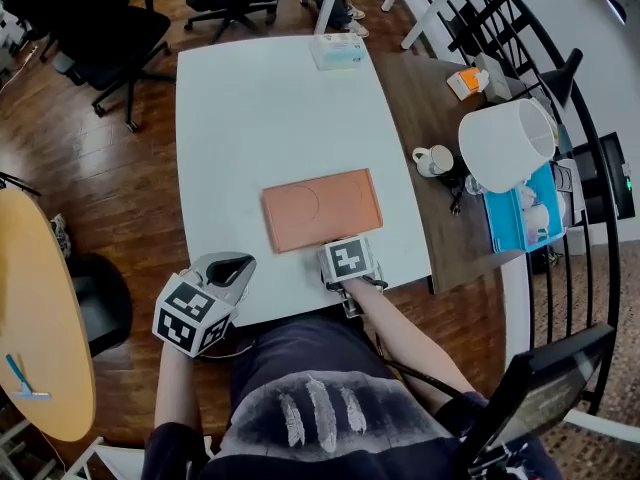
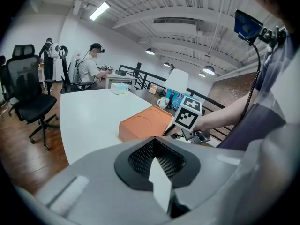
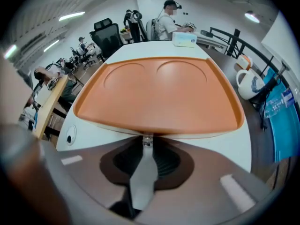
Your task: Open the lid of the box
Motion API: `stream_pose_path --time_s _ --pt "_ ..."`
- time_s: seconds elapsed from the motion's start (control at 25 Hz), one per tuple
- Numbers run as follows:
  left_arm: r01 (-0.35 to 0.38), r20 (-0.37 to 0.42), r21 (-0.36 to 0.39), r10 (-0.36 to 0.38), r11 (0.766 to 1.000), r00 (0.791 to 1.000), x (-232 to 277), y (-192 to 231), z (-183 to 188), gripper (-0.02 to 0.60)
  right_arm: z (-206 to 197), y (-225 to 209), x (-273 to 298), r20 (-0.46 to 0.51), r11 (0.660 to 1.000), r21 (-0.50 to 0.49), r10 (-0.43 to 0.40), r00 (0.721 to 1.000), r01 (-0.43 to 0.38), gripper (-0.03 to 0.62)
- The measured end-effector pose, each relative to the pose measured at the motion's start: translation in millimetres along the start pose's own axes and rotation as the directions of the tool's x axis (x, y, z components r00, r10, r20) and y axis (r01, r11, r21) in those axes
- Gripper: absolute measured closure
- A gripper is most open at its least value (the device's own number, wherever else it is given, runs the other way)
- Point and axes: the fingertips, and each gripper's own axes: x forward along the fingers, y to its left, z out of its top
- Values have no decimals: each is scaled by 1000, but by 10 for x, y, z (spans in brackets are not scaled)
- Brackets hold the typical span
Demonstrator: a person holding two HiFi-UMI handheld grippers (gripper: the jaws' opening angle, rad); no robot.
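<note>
Orange box (image 1: 322,210), flat, lid (image 3: 157,95) down with two round recesses, at 6 o'clock on the white table (image 1: 260,108), long axis 9-to-3, your right gripper (image 1: 349,260) pinching its near rim, left gripper (image 1: 235,268) closed, empty.

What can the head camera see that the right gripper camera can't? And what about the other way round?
Only the head view shows the left gripper and the wearer's dark shirt. Only the right gripper view shows the right gripper shut on the near rim of the lid, and a seated person far back. Both show the orange box, the white table, the tissue box and the white mug.
</note>
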Motion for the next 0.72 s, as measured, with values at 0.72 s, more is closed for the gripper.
stream_pose_path --time_s 0.72 --pt "-58 -88 124 69 991 994 221 60 395 565 -156 14 -16 -3 999 8 50 999 -50 526"
